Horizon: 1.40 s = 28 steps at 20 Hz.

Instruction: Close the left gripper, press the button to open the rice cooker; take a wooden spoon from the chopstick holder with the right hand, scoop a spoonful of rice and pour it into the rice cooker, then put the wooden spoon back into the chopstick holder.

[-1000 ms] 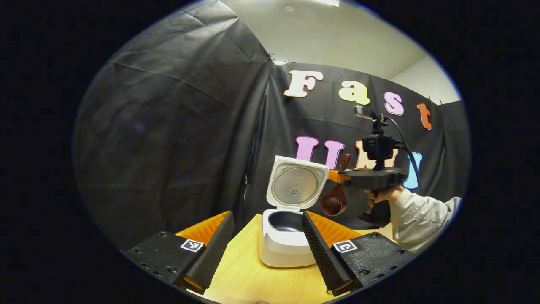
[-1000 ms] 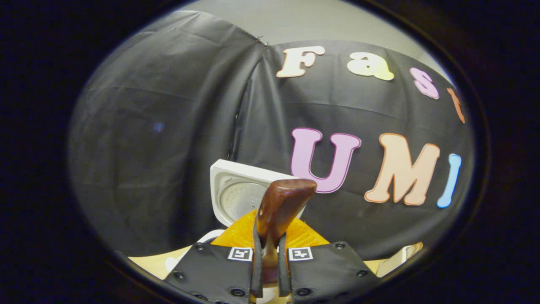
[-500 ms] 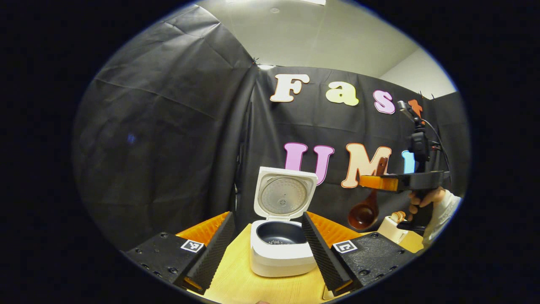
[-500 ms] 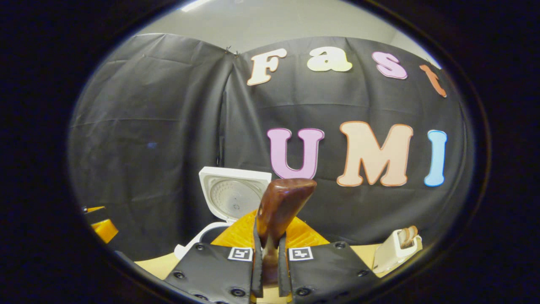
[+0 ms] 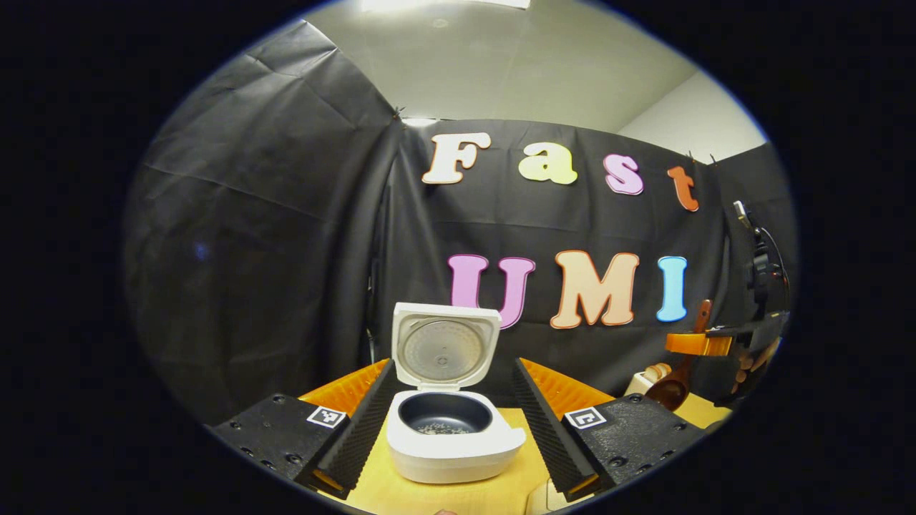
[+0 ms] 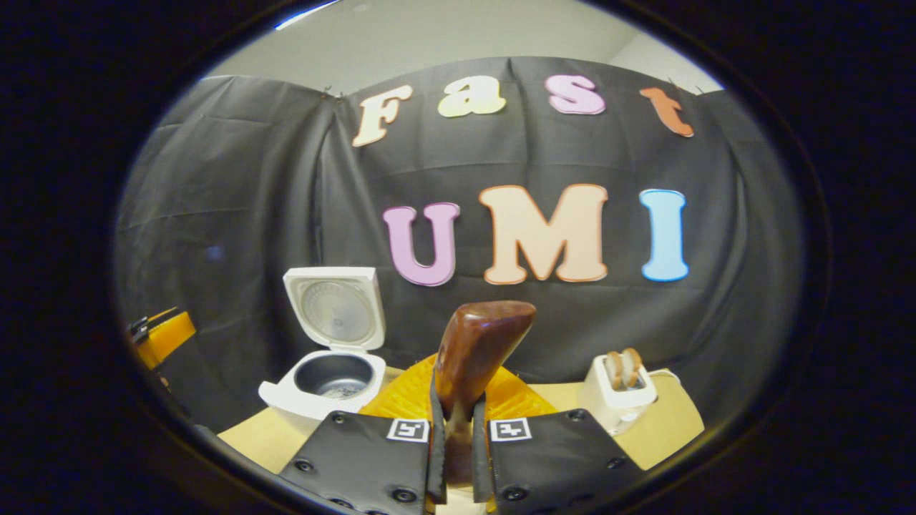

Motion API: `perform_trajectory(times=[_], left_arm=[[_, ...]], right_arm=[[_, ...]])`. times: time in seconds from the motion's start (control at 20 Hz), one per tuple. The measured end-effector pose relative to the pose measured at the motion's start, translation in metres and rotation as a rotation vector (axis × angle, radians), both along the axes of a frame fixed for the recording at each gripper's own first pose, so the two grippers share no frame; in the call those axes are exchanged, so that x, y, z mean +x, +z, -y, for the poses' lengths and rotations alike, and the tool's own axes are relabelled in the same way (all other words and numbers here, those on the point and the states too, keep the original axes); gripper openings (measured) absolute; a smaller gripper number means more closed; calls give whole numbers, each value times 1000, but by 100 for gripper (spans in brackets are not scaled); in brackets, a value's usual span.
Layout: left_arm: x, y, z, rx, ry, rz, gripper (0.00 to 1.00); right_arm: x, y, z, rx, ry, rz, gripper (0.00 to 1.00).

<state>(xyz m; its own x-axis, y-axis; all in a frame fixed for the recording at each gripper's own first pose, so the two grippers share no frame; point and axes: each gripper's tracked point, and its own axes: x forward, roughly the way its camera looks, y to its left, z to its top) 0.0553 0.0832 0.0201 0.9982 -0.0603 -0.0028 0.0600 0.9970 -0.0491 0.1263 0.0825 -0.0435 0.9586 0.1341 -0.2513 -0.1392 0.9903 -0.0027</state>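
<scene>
No readable labels showed. My right fingers clenched the wooden spoon upright above the tabletop; my left fingers gaped, flanking the open rice cooker.

Rice cooker dead ahead between my left claw fingers, raised lid walls off its far side; pot mouth open from above. From right claw, bare table around chopstick holder, well apart from cooker. Holder mouth partly taken by utensils. Black cloth wall bounds rear.
</scene>
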Motion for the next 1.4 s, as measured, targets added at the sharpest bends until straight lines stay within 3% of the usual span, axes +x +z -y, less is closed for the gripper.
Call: perform_trajectory(times=[0.3,0.7,1.0,1.4], left_arm=[[2,-1,43,-12,-65,0,92],[7,-4,93,-8,-129,-10,94],[9,-7,117,4,-152,-20,94],[6,-13,126,15,-152,-38,92]], right_arm=[[-40,-3,117,8,-188,-13,17],[-100,-44,223,12,-377,-78,17],[-129,-108,244,97,-432,-187,18],[-144,-185,236,143,-438,-300,16]])
